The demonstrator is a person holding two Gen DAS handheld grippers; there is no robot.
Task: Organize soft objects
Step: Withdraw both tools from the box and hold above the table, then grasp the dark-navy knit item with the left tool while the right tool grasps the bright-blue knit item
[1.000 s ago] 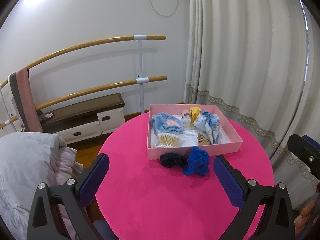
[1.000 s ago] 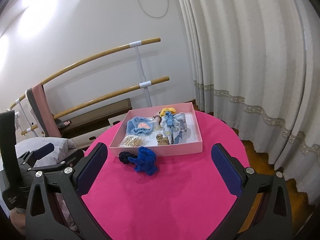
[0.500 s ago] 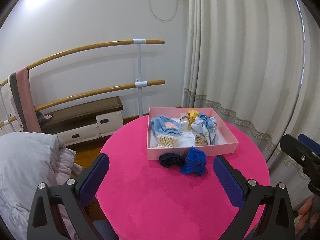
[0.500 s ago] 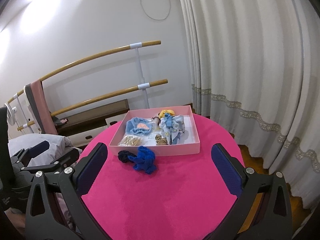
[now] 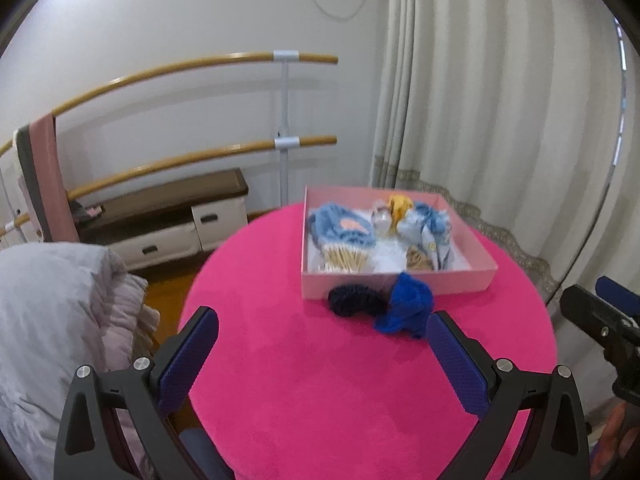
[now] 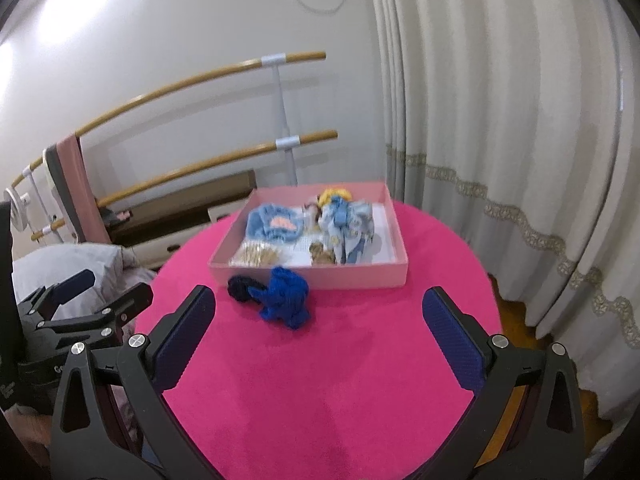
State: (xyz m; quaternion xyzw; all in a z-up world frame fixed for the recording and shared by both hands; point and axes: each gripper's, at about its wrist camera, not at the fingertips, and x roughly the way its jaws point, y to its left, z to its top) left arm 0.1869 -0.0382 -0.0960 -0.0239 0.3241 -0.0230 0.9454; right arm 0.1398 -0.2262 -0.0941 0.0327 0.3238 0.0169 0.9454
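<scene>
Both my jaws gape wide, empty. Several soft items already fill the shallow pink cardboard box point(image 6: 362, 280); the bright blue knitted bundle point(image 6: 286, 302) and dark navy scrunchie point(image 6: 240, 289) lie on the round magenta tabletop point(image 6: 320, 380) just beside it, apparently left to stow.

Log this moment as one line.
left gripper: open, empty | right gripper: open, empty | bright blue knitted bundle, dark navy scrunchie: on table outside pink box

Two wooden rails point(image 5: 192, 66) cross the wall, a low bench point(image 5: 168, 204) beneath them; pale curtains point(image 6: 500, 100) hang right, grey bedding point(image 5: 52, 300) left.
</scene>
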